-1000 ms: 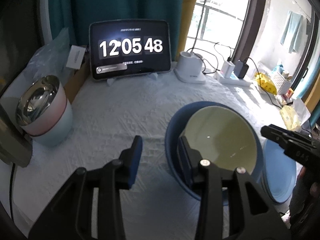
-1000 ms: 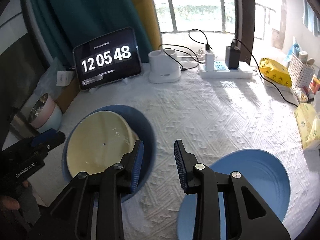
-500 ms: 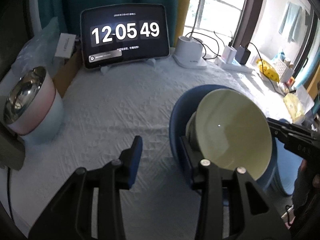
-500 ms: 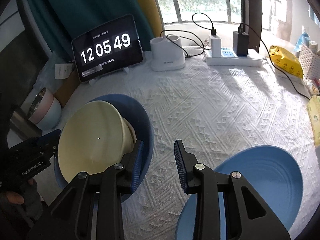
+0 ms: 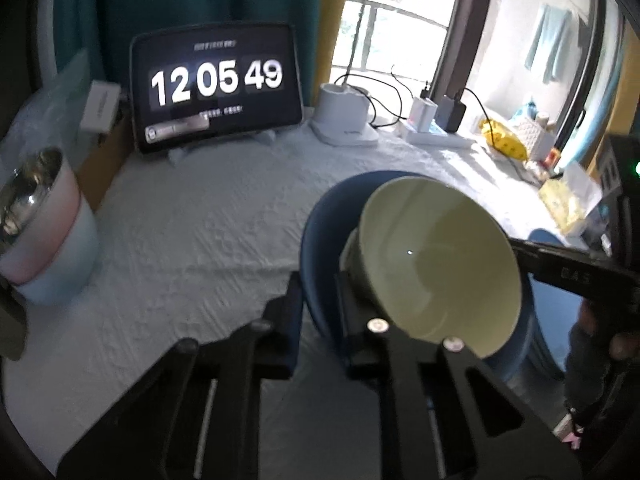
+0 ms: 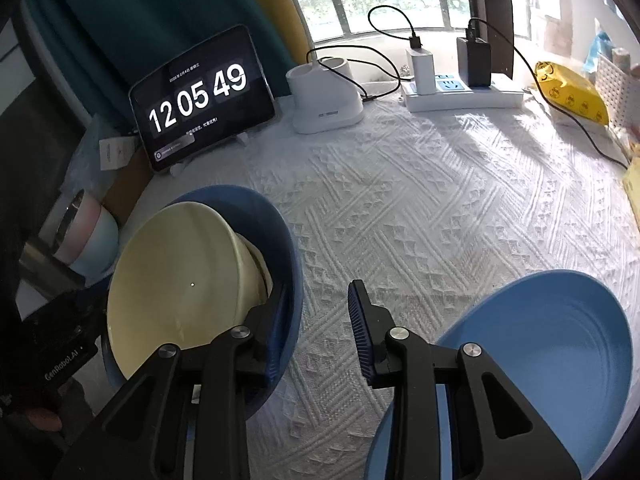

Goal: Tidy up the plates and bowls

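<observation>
Dark blue bowl [image 5: 326, 224] on the white-cloth table [image 6: 440, 200] is the reference for everything else. Cream bowl [image 5: 436, 264] sits inside it, tipped steeply with its mouth toward the person and its foot against the far inner wall.

Left tool [image 5: 318, 304] has just closed and is clamped on the dark blue bowl's left rim, wall between the pads. Right tool [image 6: 318, 300] has been closing. It straddles the right rim with one finger inside beside the cream bowl and one outside, but cloth shows between the outer pad and the wall, so there is no grip yet.

Light blue plate [image 6: 552, 344] lies just right of the dark blue bowl, and the steel-lined pastel bowl [image 5: 44, 232] is well to its left.

Step looks like a two-handed lift of the nested pair. To do it well:
- Finish closing the right tool before any lift.
- Keep the inner finger off the cream bowl.
- Raise both sides together and level.

Risk: the cream bowl is loose and tilted, so it may slide or clatter if one side leads.
</observation>
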`<state>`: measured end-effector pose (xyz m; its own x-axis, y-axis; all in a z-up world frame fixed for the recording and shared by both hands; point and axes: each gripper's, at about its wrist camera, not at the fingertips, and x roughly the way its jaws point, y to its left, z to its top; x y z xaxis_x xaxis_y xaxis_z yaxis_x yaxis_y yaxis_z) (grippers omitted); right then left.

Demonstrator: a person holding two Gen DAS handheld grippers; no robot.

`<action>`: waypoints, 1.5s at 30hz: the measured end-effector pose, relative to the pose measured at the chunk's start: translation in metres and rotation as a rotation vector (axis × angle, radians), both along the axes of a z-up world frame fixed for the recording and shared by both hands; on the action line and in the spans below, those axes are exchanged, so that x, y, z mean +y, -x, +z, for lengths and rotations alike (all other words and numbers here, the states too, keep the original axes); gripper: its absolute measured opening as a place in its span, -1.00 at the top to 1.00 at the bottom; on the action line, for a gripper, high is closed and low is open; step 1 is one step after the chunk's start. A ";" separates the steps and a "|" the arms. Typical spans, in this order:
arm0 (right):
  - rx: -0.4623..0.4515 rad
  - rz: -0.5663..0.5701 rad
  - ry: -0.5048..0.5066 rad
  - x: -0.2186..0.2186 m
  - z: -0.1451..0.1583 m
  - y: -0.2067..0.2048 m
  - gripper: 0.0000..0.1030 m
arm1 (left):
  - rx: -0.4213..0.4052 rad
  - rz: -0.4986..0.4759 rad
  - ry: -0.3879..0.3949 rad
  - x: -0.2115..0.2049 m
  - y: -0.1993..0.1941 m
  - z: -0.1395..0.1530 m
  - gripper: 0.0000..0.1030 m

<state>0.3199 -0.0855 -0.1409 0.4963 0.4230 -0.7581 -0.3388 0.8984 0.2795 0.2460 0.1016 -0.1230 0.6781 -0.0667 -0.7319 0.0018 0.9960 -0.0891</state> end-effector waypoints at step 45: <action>-0.079 -0.059 0.029 -0.019 0.035 0.022 0.81 | -0.032 -0.026 0.084 -0.025 0.015 0.032 0.77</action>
<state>0.2982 -0.1041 -0.1058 0.5788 0.3697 -0.7268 -0.3050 0.9248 0.2276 0.2306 0.0766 -0.0913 0.6986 -0.1442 -0.7008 0.0313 0.9847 -0.1714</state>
